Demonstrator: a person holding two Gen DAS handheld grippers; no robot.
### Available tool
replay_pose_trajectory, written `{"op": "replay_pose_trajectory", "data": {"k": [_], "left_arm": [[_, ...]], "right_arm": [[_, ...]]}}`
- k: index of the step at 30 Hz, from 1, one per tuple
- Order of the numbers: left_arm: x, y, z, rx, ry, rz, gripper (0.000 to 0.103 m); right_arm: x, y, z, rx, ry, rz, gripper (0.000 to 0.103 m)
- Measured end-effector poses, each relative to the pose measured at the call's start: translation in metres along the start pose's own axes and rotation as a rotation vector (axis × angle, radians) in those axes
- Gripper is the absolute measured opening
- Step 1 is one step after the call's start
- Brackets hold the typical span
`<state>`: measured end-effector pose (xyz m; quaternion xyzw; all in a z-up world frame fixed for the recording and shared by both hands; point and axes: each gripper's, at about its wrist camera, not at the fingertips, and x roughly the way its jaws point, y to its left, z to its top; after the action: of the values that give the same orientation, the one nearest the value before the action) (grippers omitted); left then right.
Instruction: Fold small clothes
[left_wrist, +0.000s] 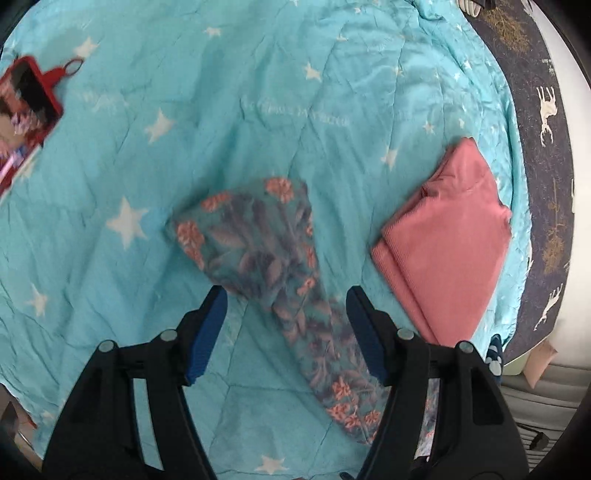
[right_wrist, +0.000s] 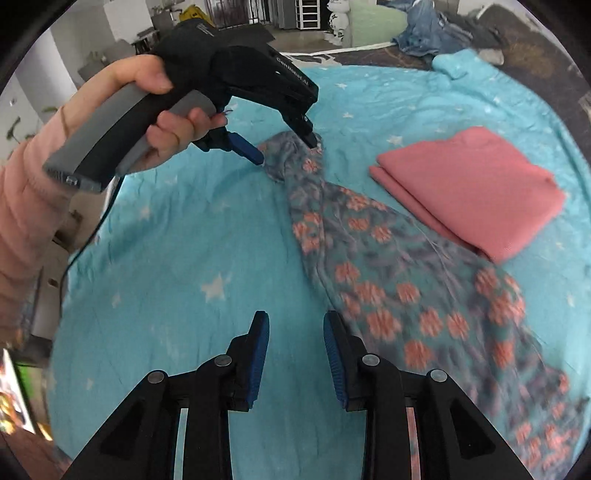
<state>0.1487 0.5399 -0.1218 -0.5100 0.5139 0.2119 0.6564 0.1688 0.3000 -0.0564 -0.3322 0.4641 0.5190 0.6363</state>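
Note:
A floral teal garment with orange flowers (left_wrist: 266, 240) lies crumpled in a long strip on the turquoise star quilt (left_wrist: 221, 110). My left gripper (left_wrist: 286, 299) is open, its blue fingers either side of the strip's narrow part, just above it. In the right wrist view the garment (right_wrist: 406, 277) runs from lower right to the left gripper (right_wrist: 288, 151), which a hand holds at the far end of the garment. My right gripper (right_wrist: 295, 325) is open and empty, over bare quilt (right_wrist: 166, 240) left of the garment's wide end. A folded pink garment (left_wrist: 447, 243) lies to the right, also seen in the right wrist view (right_wrist: 472, 188).
A red phone case (left_wrist: 26, 103) lies at the quilt's far left. A dark deer-print blanket (left_wrist: 546, 147) borders the quilt on the right. Denim clothes (right_wrist: 424, 33) are piled beyond the quilt's far edge. A cable (right_wrist: 85, 243) hangs from the left gripper's handle.

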Motion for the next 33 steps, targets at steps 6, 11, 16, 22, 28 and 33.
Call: {"op": "replay_pose_trajectory", "data": {"k": [6,11,16,22,28,33], "left_arm": [[0.005,-0.01,0.002,0.028,0.012,0.004,0.068],[0.002,0.001,-0.003,0.042,0.008,0.037,0.068],[0.0,0.019,0.0,-0.005,-0.005,0.048,0.068],[0.008,-0.001,-0.004,0.038,0.041,0.027,0.068],[0.014,-0.005,-0.001,0.028,0.048,0.058,0.071],[0.027,0.005,0.004,-0.027,0.057,0.112,0.071]], "right_arm": [[0.032,-0.008,0.02,0.05,0.059,0.039,0.031],[0.024,0.02,0.013,0.012,0.072,0.405,0.033],[0.001,-0.006,0.013,0.068,-0.043,0.292,0.037],[0.032,-0.044,0.019,0.183,0.072,0.092,0.06],[0.017,0.017,0.006,0.027,0.05,0.406,0.071],[0.012,0.028,-0.001,-0.001,0.05,0.409,0.071]]}}
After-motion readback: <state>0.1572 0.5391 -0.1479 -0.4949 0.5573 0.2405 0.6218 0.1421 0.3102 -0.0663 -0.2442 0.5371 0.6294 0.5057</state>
